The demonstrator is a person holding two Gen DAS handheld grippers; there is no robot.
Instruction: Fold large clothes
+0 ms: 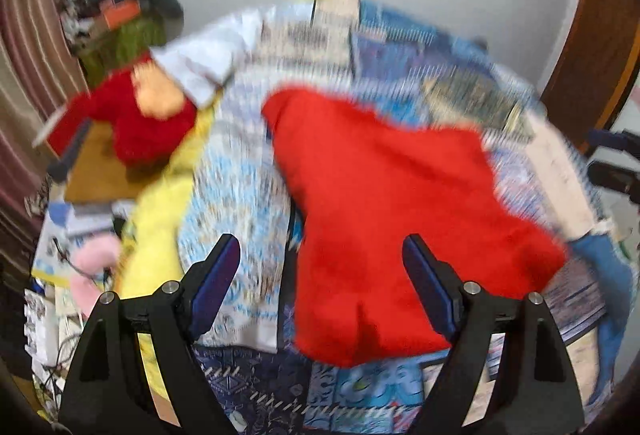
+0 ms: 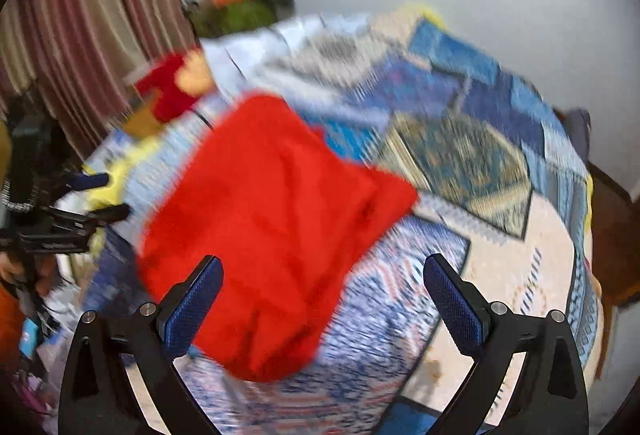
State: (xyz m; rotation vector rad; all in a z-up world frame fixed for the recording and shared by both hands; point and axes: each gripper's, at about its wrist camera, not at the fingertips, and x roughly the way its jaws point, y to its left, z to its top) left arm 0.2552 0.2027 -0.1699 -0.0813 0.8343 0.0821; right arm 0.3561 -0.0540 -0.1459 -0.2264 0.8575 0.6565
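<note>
A large red garment point(image 1: 376, 203) lies loosely spread on a bed with a blue patchwork cover point(image 1: 360, 43). It also shows in the right wrist view point(image 2: 276, 219). My left gripper point(image 1: 320, 259) is open and empty, above the garment's near left edge. My right gripper point(image 2: 322, 275) is open and empty, above the garment's near right part. The left gripper point(image 2: 94, 195) shows at the left edge of the right wrist view. Both views are motion-blurred.
A red plush toy point(image 1: 136, 115) and a white cloth point(image 1: 208, 55) lie at the bed's far left. A yellow cloth point(image 1: 160, 219) runs along the left side. Striped curtains point(image 2: 80, 27) hang left. A wooden door point(image 1: 600, 47) stands right.
</note>
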